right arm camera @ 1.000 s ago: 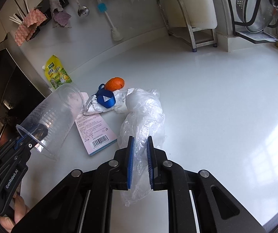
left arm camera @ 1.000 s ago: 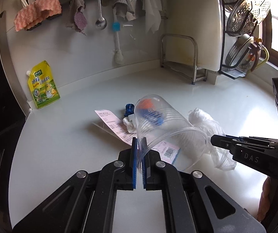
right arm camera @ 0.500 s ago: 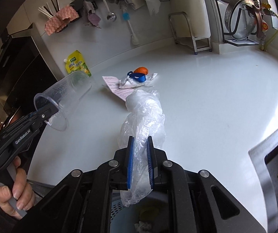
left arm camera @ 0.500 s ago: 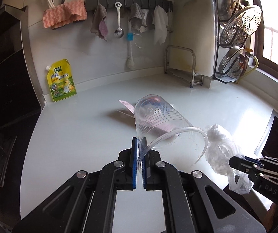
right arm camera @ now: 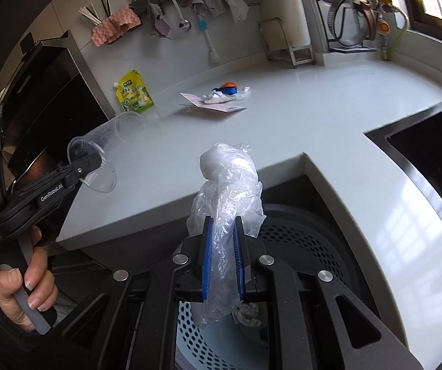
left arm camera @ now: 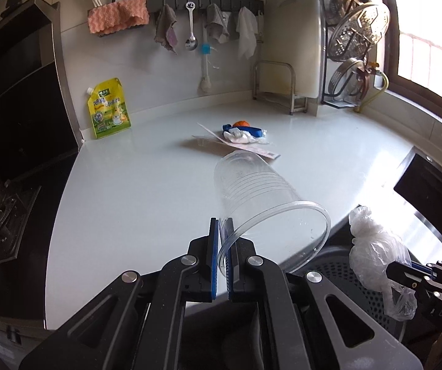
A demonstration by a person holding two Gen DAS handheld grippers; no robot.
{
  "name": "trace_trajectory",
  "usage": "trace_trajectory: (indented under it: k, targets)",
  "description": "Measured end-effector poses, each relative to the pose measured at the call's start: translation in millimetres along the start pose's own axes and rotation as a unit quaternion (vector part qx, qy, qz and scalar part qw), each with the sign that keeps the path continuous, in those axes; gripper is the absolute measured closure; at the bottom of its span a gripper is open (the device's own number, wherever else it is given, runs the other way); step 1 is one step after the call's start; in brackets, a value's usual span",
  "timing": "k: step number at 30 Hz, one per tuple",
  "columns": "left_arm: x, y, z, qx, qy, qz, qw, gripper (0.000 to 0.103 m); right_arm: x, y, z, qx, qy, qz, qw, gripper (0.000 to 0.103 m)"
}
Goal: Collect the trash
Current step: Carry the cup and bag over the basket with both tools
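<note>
Both hand-held grippers have pulled back from the white surface (right arm camera: pixel 328 117) toward the perforated grey bin (right arm camera: pixel 301 246): the left hand-held gripper (left arm camera: pixel 222 256) pinches the flimsy clear plastic cup (left arm camera: pixel 261 197) by its rim, the right hand-held gripper (right arm camera: pixel 223 259) pinches the soft crumpled clear plastic bag (right arm camera: pixel 227 191).

One cup (left arm camera: pixel 261 191), one bag (right arm camera: pixel 227 197)

a home kitchen: white counter (left arm camera: pixel 146 185), hanging ladle (left arm camera: pixel 191 27), dishcloths, steamer rack (left arm camera: pixel 356 34), stove (left arm camera: pixel 2 215)
</note>
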State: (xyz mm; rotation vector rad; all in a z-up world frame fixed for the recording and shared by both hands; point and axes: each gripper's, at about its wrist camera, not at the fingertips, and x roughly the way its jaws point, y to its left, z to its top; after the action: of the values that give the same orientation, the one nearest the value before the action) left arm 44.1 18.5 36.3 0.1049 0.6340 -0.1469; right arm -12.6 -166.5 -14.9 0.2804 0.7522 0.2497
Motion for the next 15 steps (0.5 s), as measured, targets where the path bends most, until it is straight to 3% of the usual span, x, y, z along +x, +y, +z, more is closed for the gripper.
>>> trace_trajectory:
  k: [8, 15]
  targets:
    - [-18.9, -32.3, -40.9, 0.008, 0.025, -0.053, 0.9983, 0.098, -29.2, -17.9, -43.2, 0.012, -0.009, -0.073, 0.997, 0.09]
    - [-27.4, -63.0, -63.0, 0.029, 0.033, -0.074, 0.9963, 0.098, -48.1, -20.8, -62.5, 0.009, -0.02, -0.121, 0.992, 0.09]
